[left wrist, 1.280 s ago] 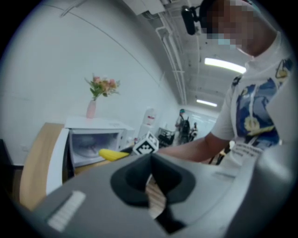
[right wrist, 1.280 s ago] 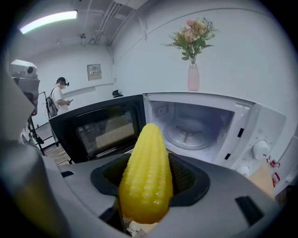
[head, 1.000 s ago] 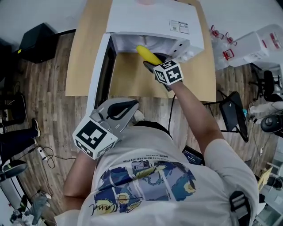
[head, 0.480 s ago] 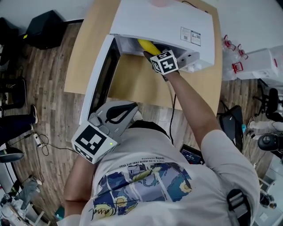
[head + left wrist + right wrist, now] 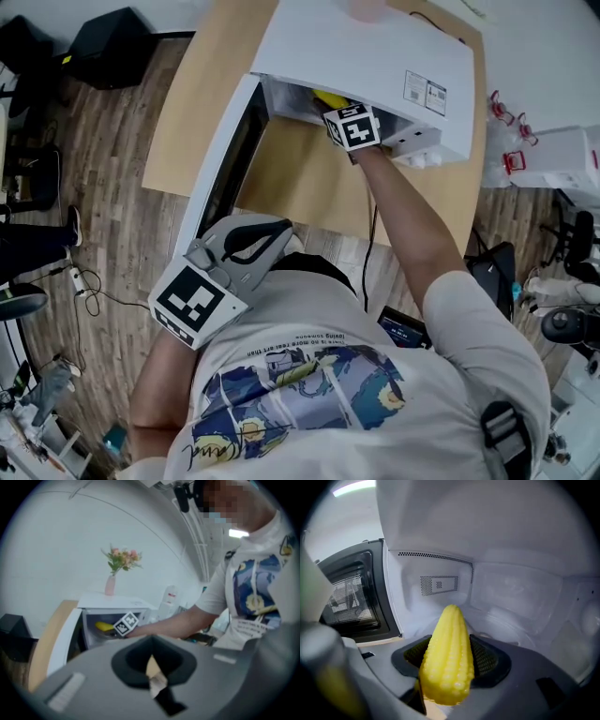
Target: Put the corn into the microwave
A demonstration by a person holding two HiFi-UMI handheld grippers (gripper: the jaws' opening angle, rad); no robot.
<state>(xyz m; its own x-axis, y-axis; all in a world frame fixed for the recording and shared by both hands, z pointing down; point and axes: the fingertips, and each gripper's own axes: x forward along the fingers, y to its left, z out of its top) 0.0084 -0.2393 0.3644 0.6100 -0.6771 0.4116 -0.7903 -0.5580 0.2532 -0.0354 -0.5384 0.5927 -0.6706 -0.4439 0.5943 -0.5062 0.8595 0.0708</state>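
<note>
Corn insertion is the step in hand. We see the microwave (image 5: 375, 56) with its door (image 5: 223, 159) swung open. The corn (image 5: 447, 639) sits inside the cavity, clamped in the right gripper (image 5: 449, 677), with the right arm stretched forward. We judge the next move to be lowering it, parting the jaws and withdrawing. The left gripper (image 5: 152, 667) is closed on nothing, held near the torso.

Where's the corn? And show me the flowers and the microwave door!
corn (image 5: 447, 653): right gripper view, middle of the cob, held between the jaws.
flowers (image 5: 123, 558): left gripper view, the blooms at the top of the bunch.
microwave door (image 5: 347, 599): right gripper view, its dark mesh window.
</note>
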